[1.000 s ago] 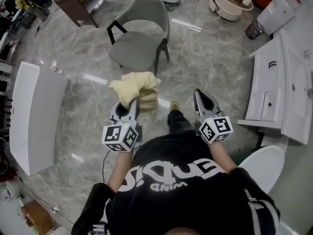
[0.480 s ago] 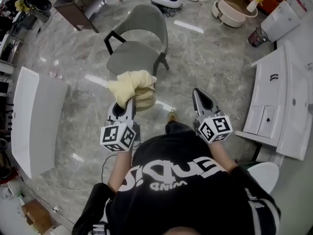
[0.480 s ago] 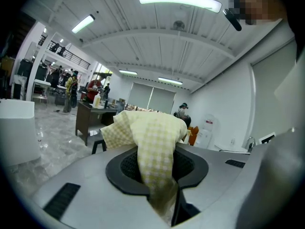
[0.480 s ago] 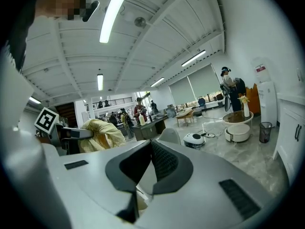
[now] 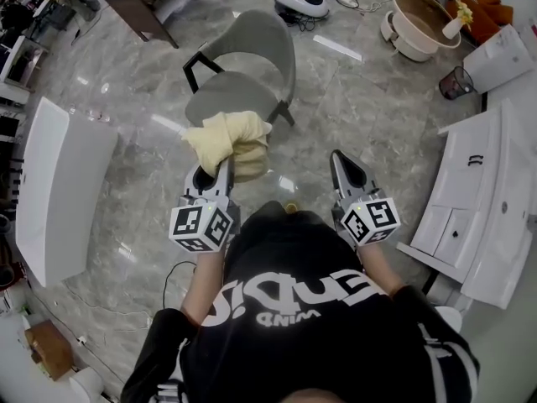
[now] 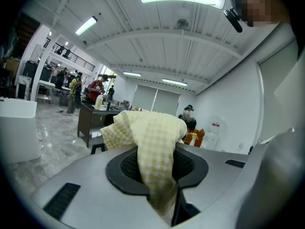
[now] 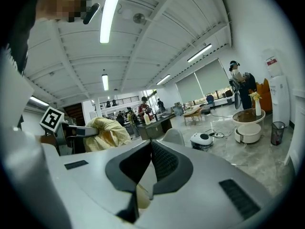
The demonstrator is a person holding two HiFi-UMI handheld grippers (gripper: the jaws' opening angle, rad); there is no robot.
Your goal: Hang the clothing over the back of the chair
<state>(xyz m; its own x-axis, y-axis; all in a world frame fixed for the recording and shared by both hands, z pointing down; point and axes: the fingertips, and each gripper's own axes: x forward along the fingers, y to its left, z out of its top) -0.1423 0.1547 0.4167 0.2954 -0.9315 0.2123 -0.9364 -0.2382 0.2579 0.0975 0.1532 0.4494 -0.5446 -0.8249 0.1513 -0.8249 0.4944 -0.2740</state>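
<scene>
Clothing pinched in left tool; right tool jaws together, empty.

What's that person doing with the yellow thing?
A person holds a bunched yellow checked garment, pinched in the fingers of the left gripper. The right gripper holds nothing. The grey chair stands just ahead on the floor with its back bare, so nothing is hung on it yet.

Pale yellow checked clothing, bunched, held aloft near upright grey chair with dark legs
</scene>
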